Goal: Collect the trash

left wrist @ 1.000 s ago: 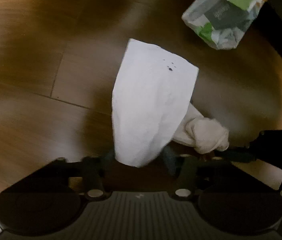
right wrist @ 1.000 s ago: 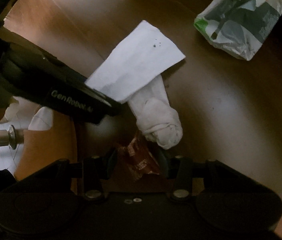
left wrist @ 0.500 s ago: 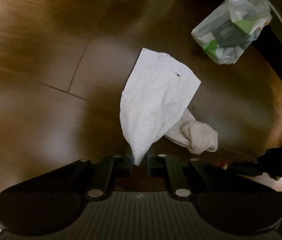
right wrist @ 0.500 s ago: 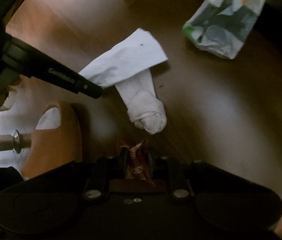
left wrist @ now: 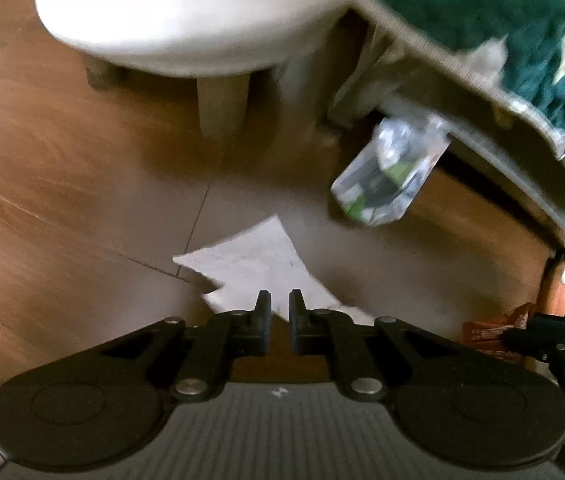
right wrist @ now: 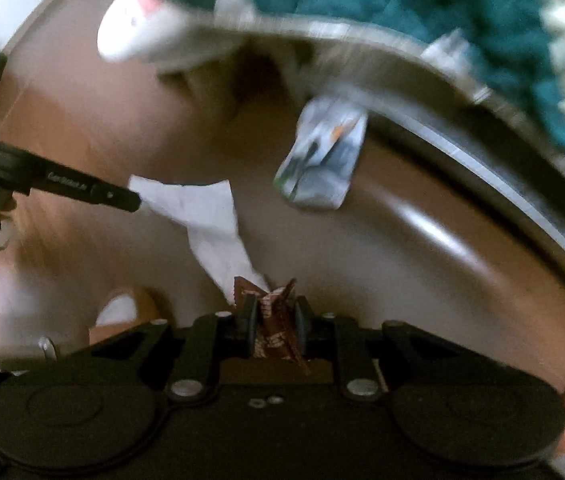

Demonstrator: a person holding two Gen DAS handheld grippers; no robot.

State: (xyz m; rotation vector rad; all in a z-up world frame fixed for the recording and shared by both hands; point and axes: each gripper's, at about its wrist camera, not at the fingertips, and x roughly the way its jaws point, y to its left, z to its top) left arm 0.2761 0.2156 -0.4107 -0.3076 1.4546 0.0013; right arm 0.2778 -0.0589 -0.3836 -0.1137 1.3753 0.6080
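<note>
My left gripper (left wrist: 279, 303) is shut on a corner of a white tissue (left wrist: 254, 264), which hangs from it above the wooden floor. The right wrist view shows the same tissue (right wrist: 206, 220) trailing down from the left gripper's tip (right wrist: 132, 201). A crumpled red-brown wrapper (right wrist: 272, 320) is pinched between the pads of my right gripper (right wrist: 272, 306), which is shut on it. That wrapper (left wrist: 490, 332) also shows at the right edge of the left wrist view. A clear plastic bag of green and white rubbish (left wrist: 390, 176) lies on the floor by the bed.
A white round stool (left wrist: 186, 12) stands on pale legs at the back. A bed with a dark green blanket (left wrist: 482, 20) and a pale frame edge (right wrist: 462, 152) curves along the right. Brown plank floor (left wrist: 62, 160) lies to the left.
Both grippers have risen well off the floor. The left jaws shut on the tissue and lifted it; the right jaws shut on the wrapper. Stool and bed came into view.
</note>
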